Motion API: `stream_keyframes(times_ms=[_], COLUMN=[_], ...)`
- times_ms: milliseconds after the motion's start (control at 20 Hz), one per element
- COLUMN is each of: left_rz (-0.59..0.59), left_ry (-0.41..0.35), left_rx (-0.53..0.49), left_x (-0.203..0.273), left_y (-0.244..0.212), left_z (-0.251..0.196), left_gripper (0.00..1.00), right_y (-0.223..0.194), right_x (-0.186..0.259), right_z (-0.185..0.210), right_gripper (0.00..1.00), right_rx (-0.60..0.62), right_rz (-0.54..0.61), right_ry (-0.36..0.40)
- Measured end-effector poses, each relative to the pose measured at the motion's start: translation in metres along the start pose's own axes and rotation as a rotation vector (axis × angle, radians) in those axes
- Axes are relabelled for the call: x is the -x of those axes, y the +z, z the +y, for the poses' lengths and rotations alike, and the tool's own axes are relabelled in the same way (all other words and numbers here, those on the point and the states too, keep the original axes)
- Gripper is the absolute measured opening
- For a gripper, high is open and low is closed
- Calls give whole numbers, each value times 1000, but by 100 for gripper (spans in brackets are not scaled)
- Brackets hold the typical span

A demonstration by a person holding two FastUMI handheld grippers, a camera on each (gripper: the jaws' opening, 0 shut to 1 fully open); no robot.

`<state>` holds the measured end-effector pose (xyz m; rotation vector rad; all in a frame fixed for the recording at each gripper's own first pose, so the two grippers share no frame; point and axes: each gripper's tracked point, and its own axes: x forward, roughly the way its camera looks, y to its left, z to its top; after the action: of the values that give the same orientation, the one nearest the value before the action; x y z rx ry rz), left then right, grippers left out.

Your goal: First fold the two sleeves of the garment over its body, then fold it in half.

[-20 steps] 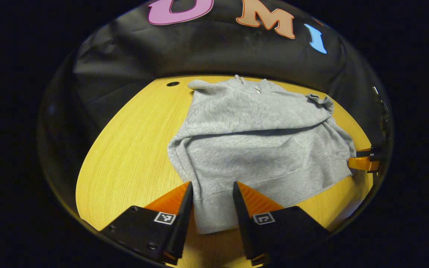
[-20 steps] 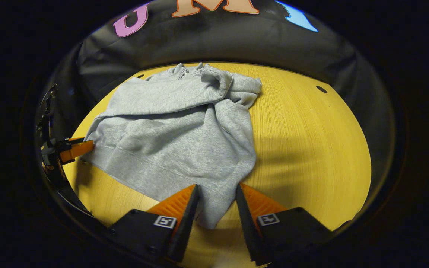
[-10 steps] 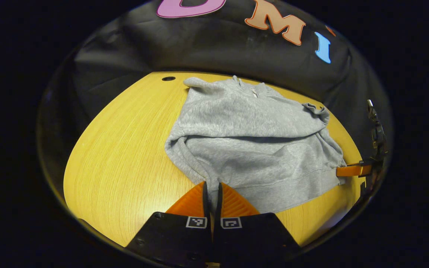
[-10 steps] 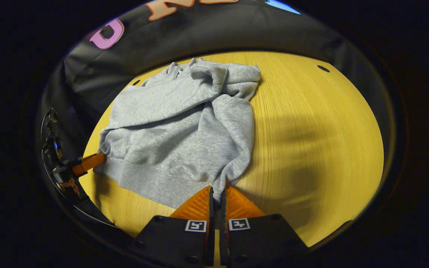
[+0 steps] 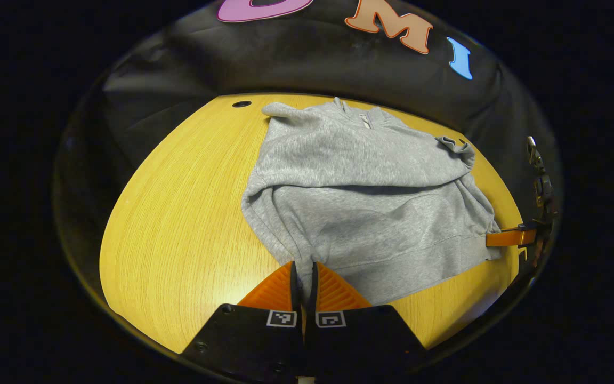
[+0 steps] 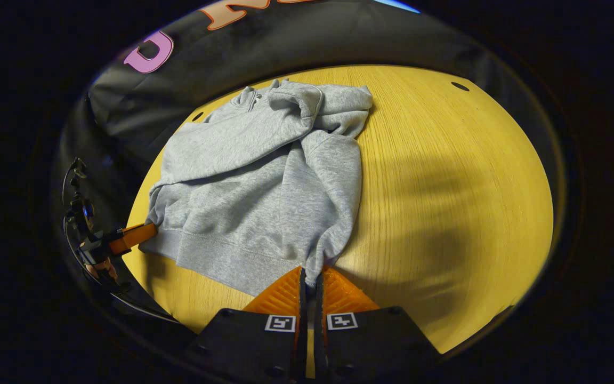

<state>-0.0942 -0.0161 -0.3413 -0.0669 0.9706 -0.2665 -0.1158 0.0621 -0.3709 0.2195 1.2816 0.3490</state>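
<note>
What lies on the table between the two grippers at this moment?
The grey sweatshirt's bottom hem runs between them: the left gripper pinches one hem corner, the right gripper the other, as the left gripper view shows.

My left gripper (image 5: 303,277) and right gripper (image 6: 309,282) have ribbed orange jaws on black bodies bearing small square black-and-white markers.

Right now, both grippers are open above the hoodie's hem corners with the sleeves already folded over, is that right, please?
Not quite: both are shut on the hoodie. The left gripper pinches one hem corner in the left gripper view; the right gripper pinches the other in the right gripper view.
</note>
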Motion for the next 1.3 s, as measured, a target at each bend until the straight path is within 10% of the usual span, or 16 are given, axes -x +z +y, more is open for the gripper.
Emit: stream_keyframes(times_ms=[1300], left_rz=[-121], left_ry=[-136], left_rx=[183], left_x=[47], left_y=[154], left_z=[-11], left_gripper=[0], right_y=[157], right_x=[75], right_z=[45], right_gripper=[7], right_rx=[-454], right_rz=[-168], right_ry=[401])
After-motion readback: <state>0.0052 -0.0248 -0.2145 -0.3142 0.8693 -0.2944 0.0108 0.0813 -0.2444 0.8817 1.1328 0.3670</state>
